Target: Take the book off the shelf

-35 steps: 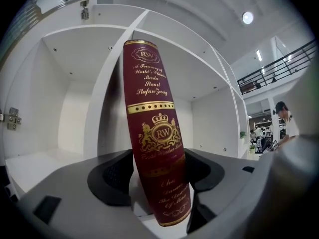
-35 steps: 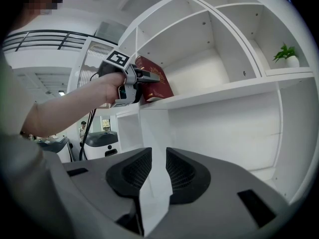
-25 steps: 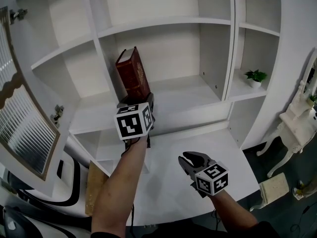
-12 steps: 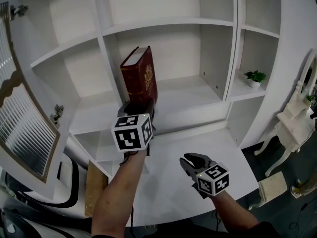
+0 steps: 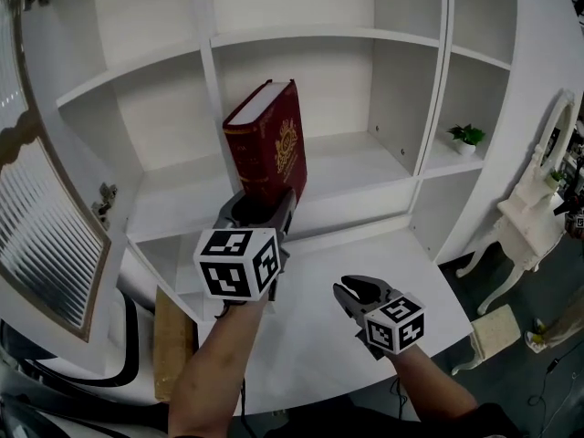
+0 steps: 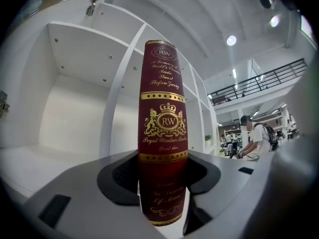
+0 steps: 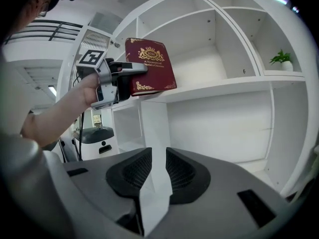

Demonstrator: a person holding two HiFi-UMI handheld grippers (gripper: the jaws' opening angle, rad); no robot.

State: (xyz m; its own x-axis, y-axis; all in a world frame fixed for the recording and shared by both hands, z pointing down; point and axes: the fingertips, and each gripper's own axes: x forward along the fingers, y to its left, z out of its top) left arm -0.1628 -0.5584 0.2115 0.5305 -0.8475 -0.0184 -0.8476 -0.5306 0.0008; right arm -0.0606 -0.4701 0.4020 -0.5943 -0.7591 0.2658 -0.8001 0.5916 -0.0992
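A dark red book [image 5: 269, 140] with gold print stands upright in front of the middle shelf [image 5: 365, 167], raised off the shelf board. My left gripper [image 5: 260, 203] is shut on its lower end. In the left gripper view the book's spine [image 6: 163, 128] fills the gap between the pads of the left gripper [image 6: 163, 183]. In the right gripper view the book [image 7: 149, 66] is held out in front of the shelf by the left gripper [image 7: 122, 78]. My right gripper [image 5: 351, 290] hangs lower right over the white counter, jaws a narrow gap apart with nothing between them [image 7: 158, 176].
A small potted plant [image 5: 466, 135] stands in the right compartment. A glass cabinet door [image 5: 36, 235] hangs open at the left. A white counter [image 5: 319, 336] lies below the shelves. A white side table [image 5: 534, 217] stands at the right. A person [image 6: 256, 138] stands far off.
The book went from leaning against the divider to upright, and it has come up and out toward me in the left gripper. The right gripper has barely moved.
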